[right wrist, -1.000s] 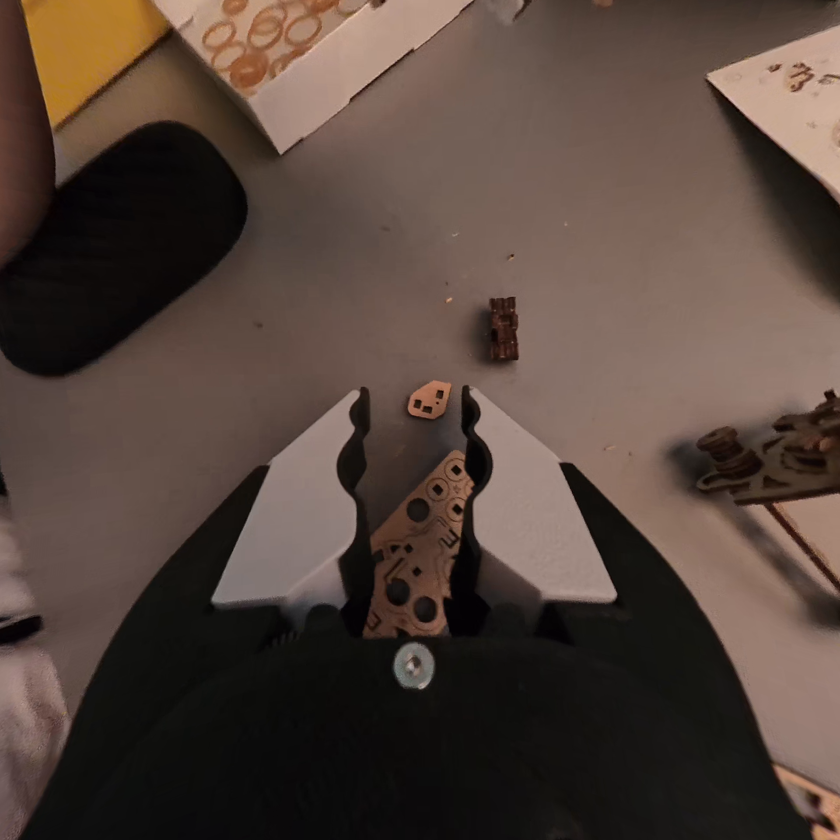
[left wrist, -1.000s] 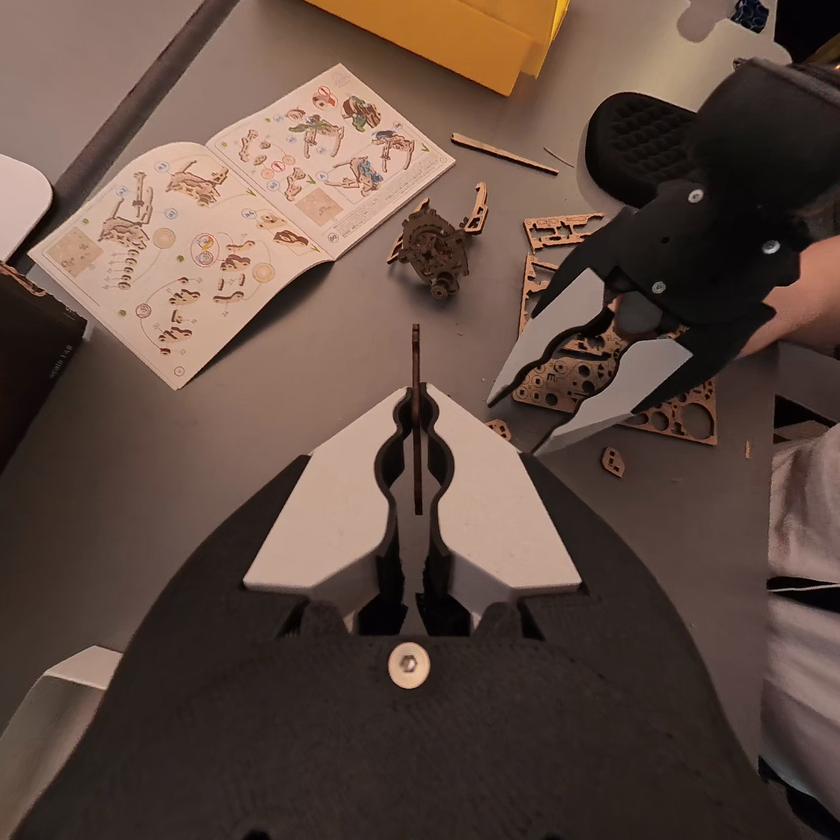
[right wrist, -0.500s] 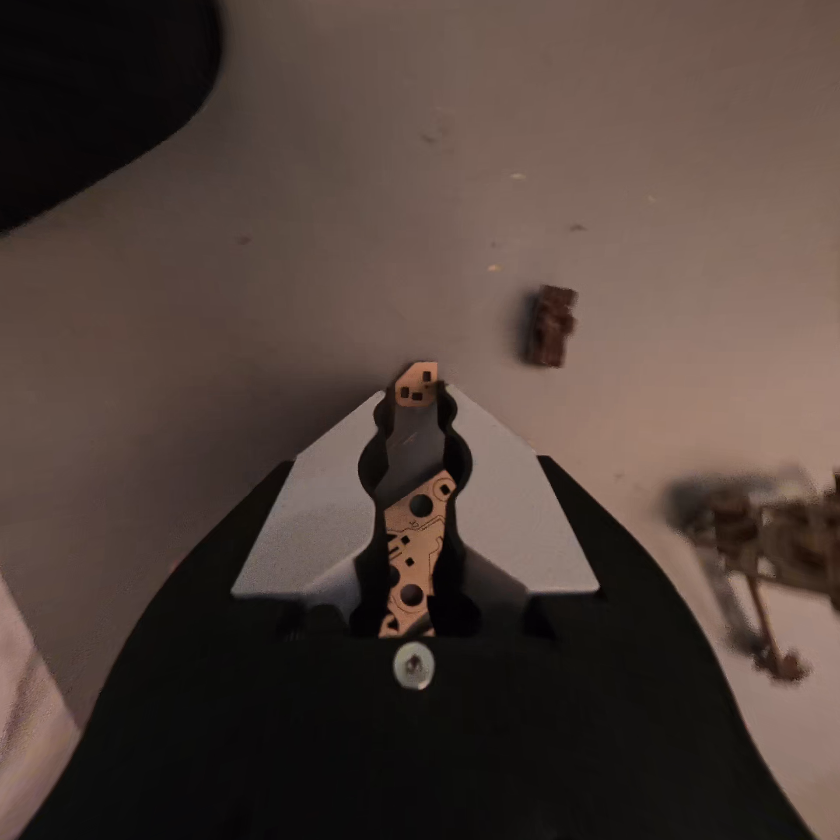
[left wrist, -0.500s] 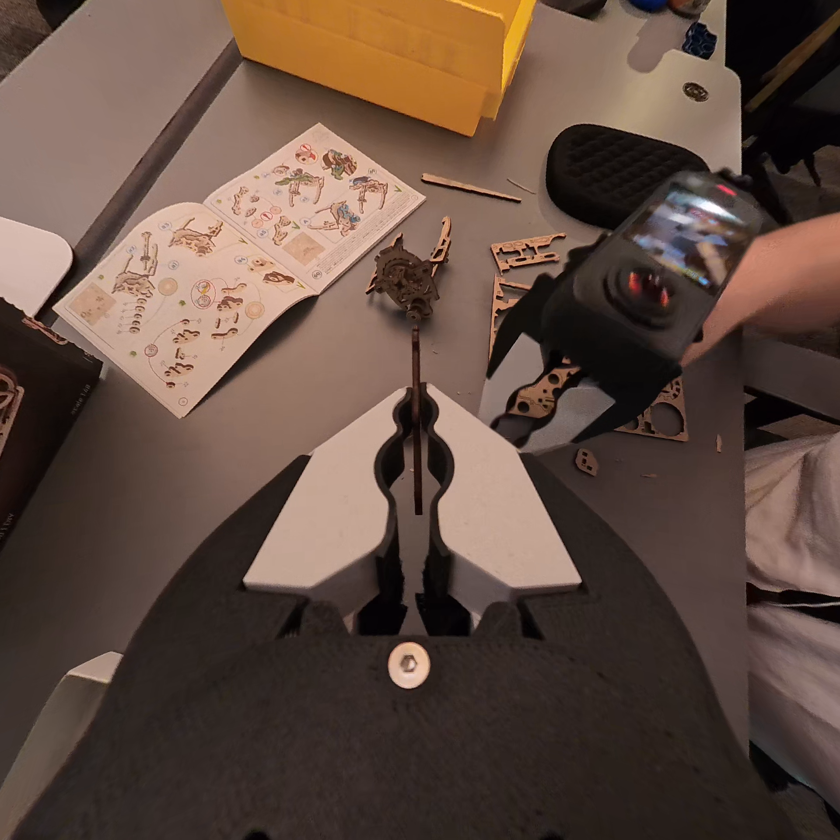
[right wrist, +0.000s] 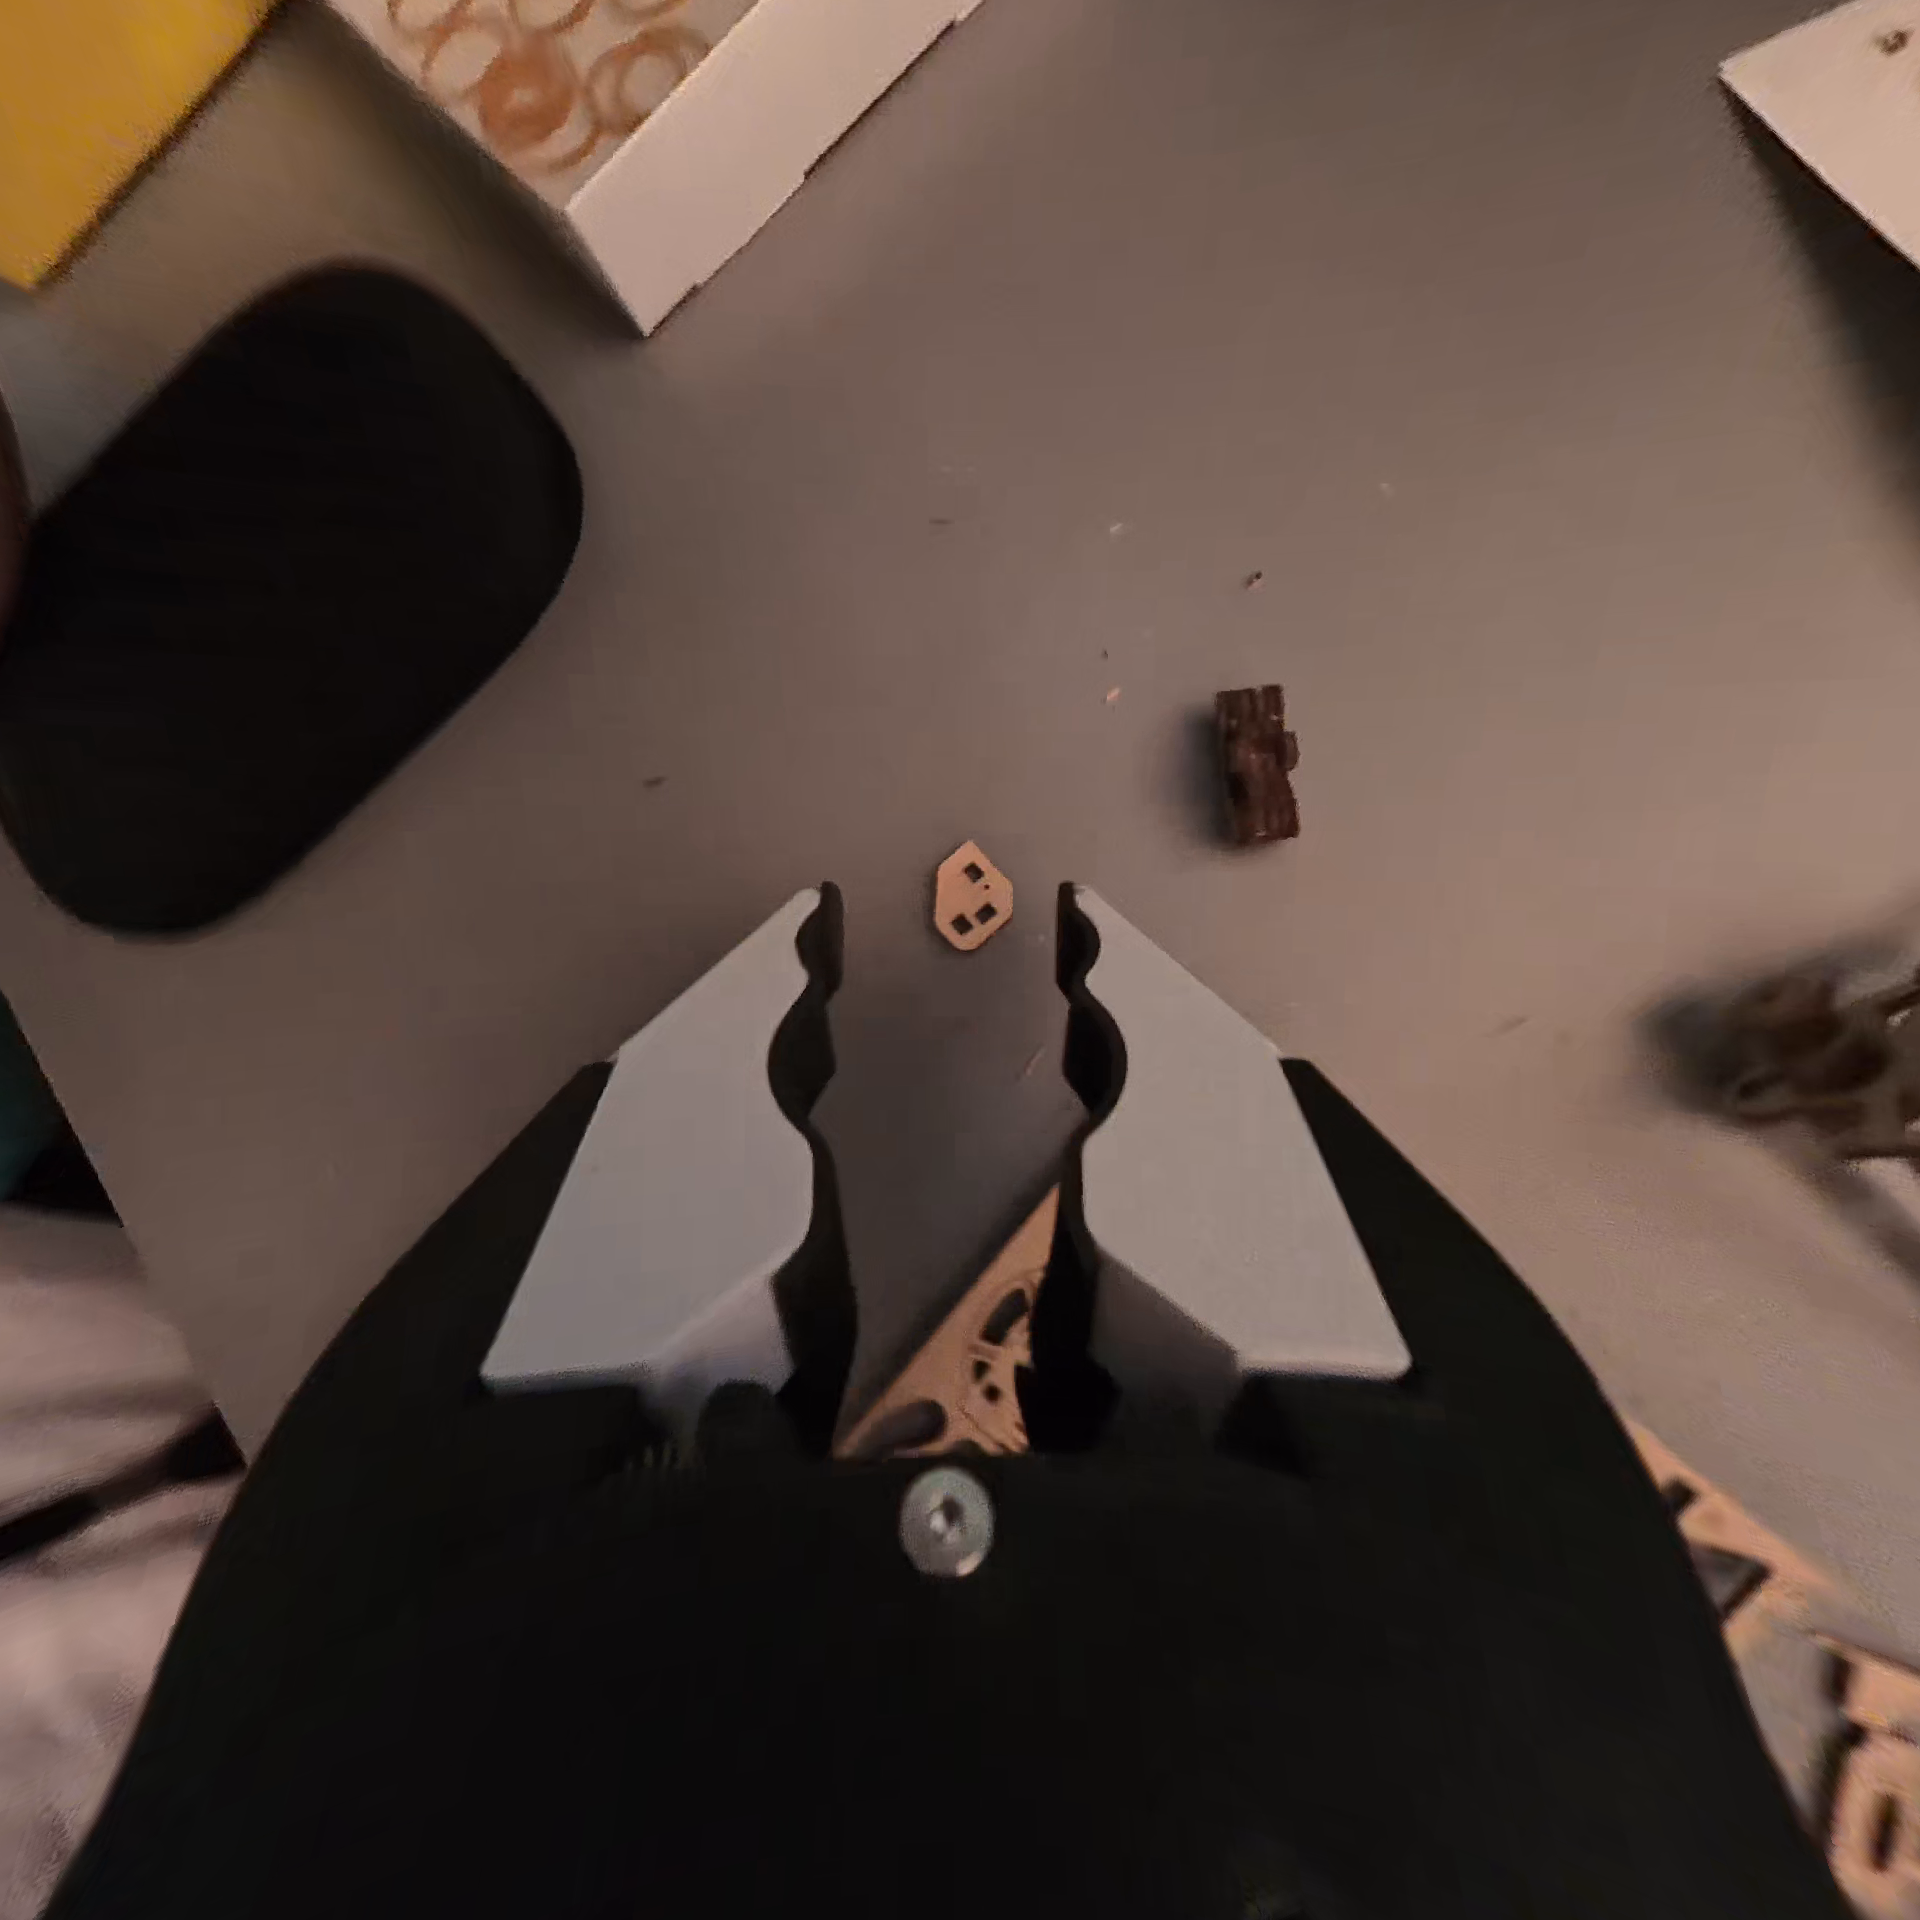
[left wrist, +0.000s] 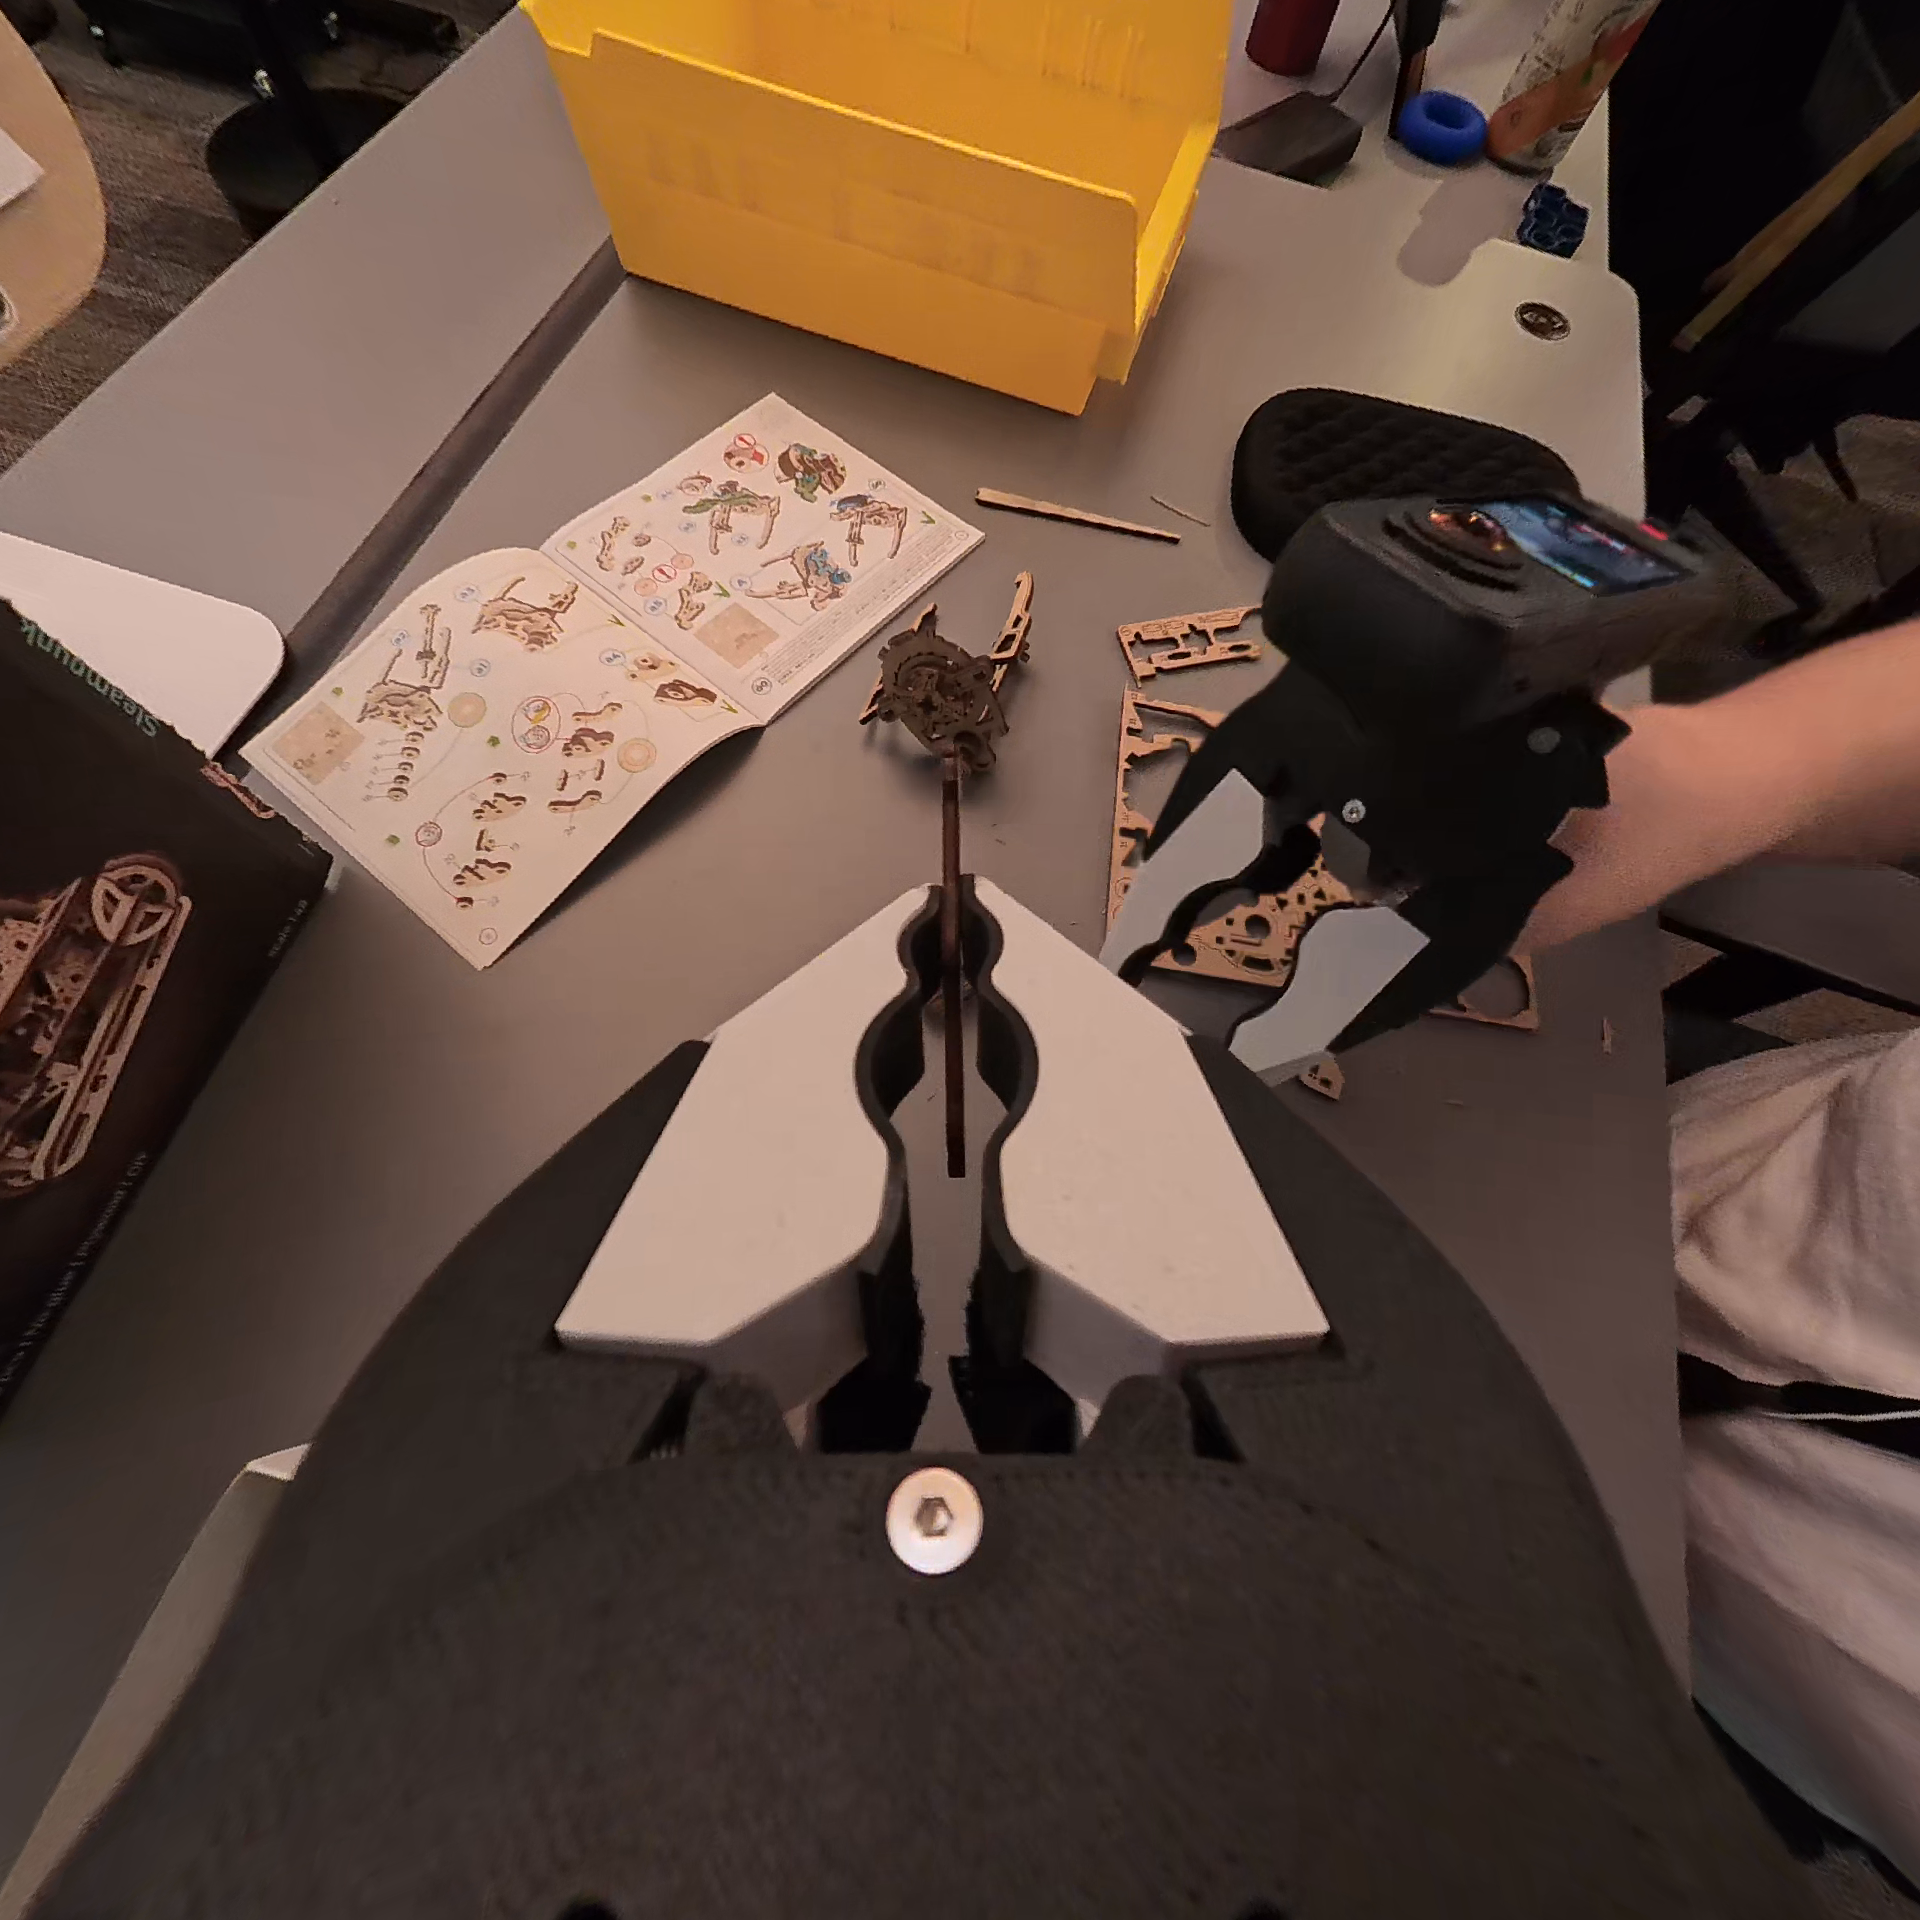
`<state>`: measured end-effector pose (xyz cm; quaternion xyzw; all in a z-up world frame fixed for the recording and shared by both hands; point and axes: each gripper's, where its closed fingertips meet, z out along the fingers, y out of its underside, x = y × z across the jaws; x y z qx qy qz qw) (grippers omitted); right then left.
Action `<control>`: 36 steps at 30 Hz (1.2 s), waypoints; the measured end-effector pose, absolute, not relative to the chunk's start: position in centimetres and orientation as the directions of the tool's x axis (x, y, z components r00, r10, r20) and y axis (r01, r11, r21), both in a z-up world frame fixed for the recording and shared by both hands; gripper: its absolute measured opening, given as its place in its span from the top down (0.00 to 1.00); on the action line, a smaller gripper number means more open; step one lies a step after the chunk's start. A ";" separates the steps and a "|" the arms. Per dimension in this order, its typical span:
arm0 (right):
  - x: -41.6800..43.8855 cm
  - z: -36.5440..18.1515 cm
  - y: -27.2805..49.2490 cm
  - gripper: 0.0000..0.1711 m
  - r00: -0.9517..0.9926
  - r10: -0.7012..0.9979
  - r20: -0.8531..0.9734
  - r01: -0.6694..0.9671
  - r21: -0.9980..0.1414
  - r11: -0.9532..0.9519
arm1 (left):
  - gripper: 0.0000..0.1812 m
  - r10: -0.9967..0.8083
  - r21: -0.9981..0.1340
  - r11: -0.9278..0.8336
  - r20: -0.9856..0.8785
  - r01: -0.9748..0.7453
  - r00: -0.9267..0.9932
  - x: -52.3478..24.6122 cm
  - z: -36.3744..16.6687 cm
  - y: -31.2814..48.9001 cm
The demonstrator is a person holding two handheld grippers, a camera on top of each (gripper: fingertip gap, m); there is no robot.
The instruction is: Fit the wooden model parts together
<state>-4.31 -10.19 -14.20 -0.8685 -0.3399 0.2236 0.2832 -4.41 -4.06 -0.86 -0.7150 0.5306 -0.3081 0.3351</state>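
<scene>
left wrist view, left gripper (left wrist: pixel 951 914) jaws clamping thin wooden strip (left wrist: pixel 951 935), printed box (left wrist: pixel 94 935)

Grey table (left wrist: pixel 727 1039) is taking up most of both views, matte top, a dark seam (left wrist: pixel 457 457) running between it and a second grey table (left wrist: pixel 312 312) on the left. Carpeted floor (left wrist: pixel 135 135) is showing top-left with a dark chair base (left wrist: pixel 275 156) sitting on it. Rounded pale tabletop edge (left wrist: pixel 42 208) is poking in at far left. Lighting is looking dim and warm, soft shadows falling on the surface.
</scene>
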 end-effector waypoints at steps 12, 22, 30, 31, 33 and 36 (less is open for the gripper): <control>-3.9 -16.5 -10.0 0.91 0.720 0.693 -0.032 0.550 -0.584 -0.597 | 1.00 -0.974 -0.818 -0.177 0.064 -0.547 0.219 -4.2 0.0 -5.0; -3.6 -16.5 -12.7 0.92 -0.070 0.995 -0.072 0.811 -0.586 0.014 | 1.00 -0.981 -0.814 -0.152 0.053 -0.561 0.189 -4.5 0.0 -5.4; -3.9 -16.4 -13.3 0.92 -0.226 0.965 -0.130 0.750 -0.656 0.088 | 1.00 -0.988 -0.695 -0.154 0.095 -0.702 0.122 -5.7 -3.7 -6.0; -4.0 -16.4 -13.3 0.92 -0.231 0.965 -0.125 0.740 -0.666 0.091 | 1.00 -0.987 -0.683 -0.160 0.098 -0.713 0.128 -5.8 -4.1 -5.9; -4.0 -16.4 -13.5 0.92 -0.243 0.963 -0.119 0.732 -0.673 0.101 | 1.00 -0.985 -0.659 -0.170 0.109 -0.733 0.132 -5.9 -4.9 -5.8; -4.0 -16.4 -13.8 0.91 -0.256 0.961 -0.101 0.721 -0.683 0.120 | 1.00 -0.984 -0.627 -0.177 0.121 -0.758 0.129 -5.9 -6.0 -5.7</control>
